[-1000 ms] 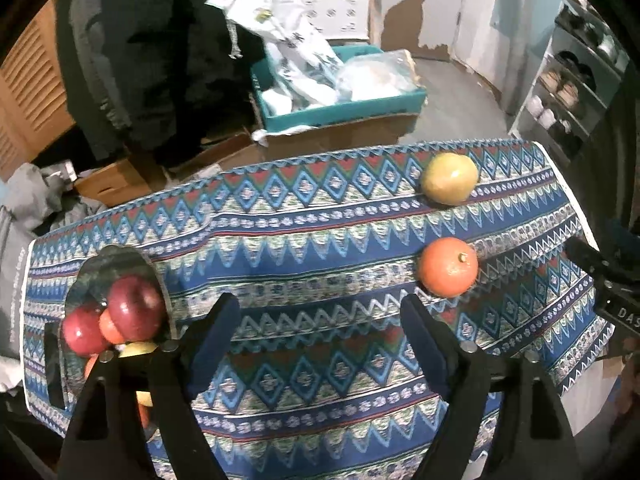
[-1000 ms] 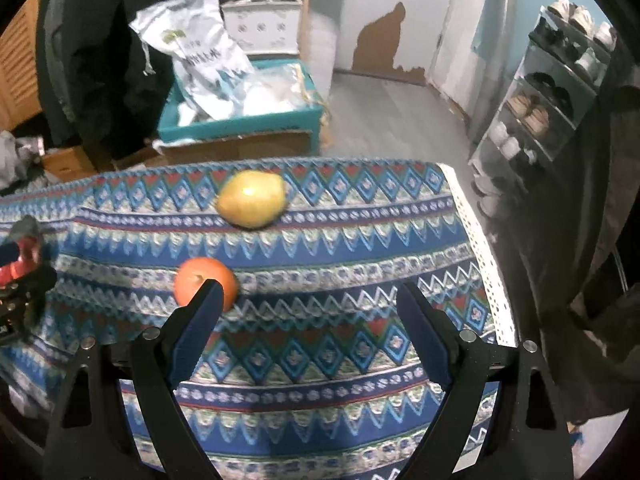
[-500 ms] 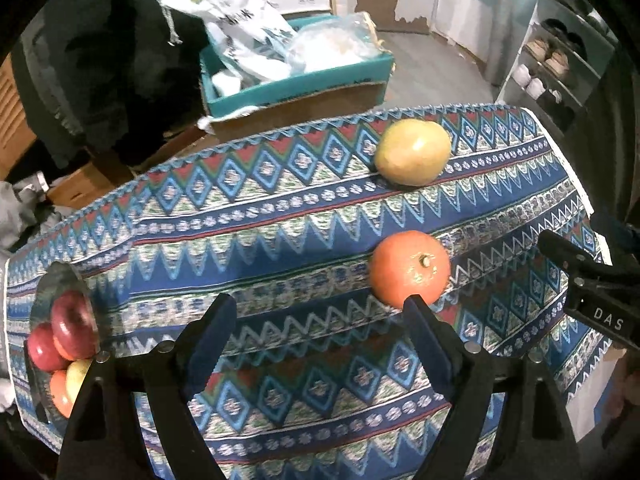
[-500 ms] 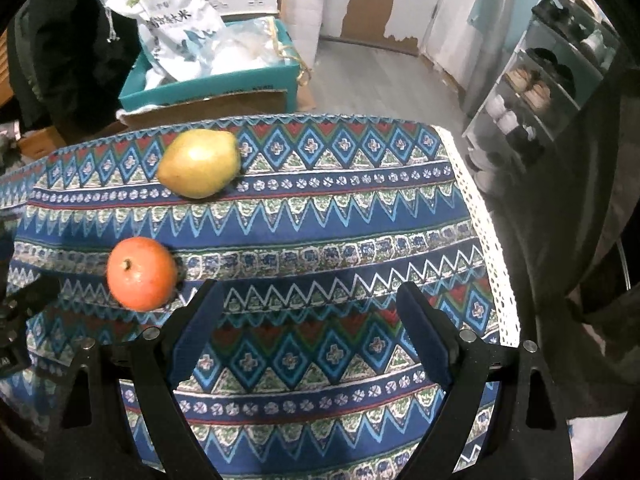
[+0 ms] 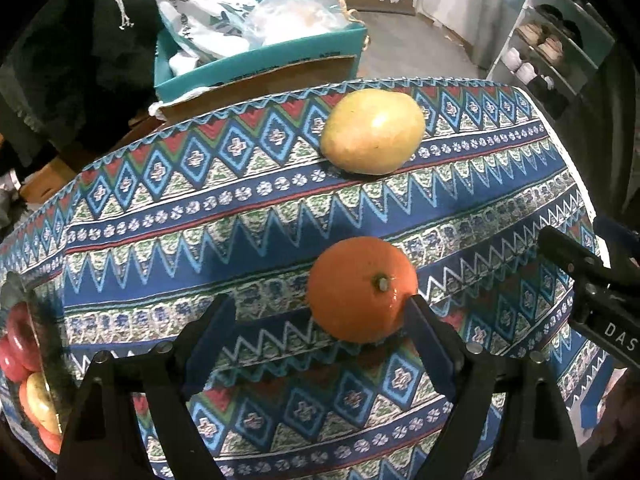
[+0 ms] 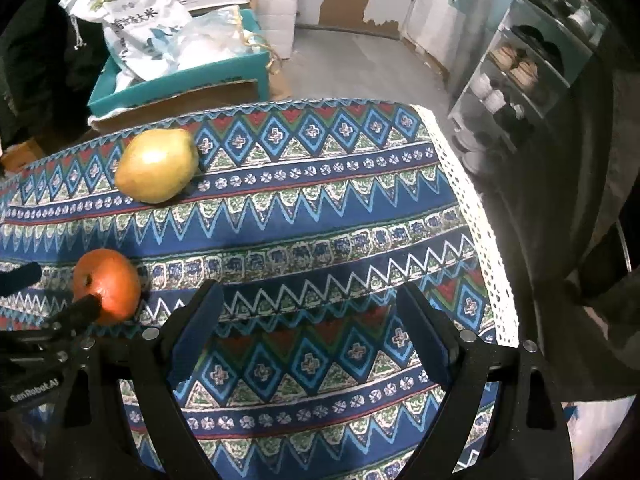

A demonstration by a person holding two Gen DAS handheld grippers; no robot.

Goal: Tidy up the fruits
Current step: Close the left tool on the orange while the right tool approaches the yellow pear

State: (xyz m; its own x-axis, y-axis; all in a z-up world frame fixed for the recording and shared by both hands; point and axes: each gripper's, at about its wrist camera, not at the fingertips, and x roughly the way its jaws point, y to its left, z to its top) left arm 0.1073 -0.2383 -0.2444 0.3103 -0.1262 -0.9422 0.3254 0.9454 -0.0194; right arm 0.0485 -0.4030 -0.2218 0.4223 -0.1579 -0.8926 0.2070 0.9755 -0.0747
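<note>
Left claw [image 5: 316, 316] hangs steeply over the worktop [image 5: 280, 216] with its jaws spreading wider; its right finger [image 5: 430, 344] sits just at the near right side of the orange [image 5: 362, 288], apparently touching the skin, while the left finger [image 5: 208, 340] stands well apart from the fruit over bare cloth. The pads do not press on the orange from both sides, so it is not gripped. The orange rests on the patterned blue cloth with its stem end turned up toward the camera, roughly midway between the near and far edges of the worktop, toward the right side.

Beyond it, close to the far edge, lies a yellow-green pear [image 5: 372, 132], apart from the orange. At the left edge of the worktop a bowl [image 5: 24, 308] holds red apples [image 5: 16, 344] and a yellow fruit, only partly in view and warped by the lens.

From the right wrist view, the right claw [image 6: 310, 320] is released, jaws wide, with only cloth between them; it hovers over the right part of the worktop near the white lace border [image 6: 476, 208]. In that view the orange [image 6: 108, 286] sits off to the left with the left claw's fingertip [image 6: 86, 306] against it, and the pear [image 6: 156, 164] lies farther back.

Past the far edge stand a teal box [image 5: 260, 60] stuffed with plastic bags and, to the right, a shoe rack [image 5: 548, 52].
</note>
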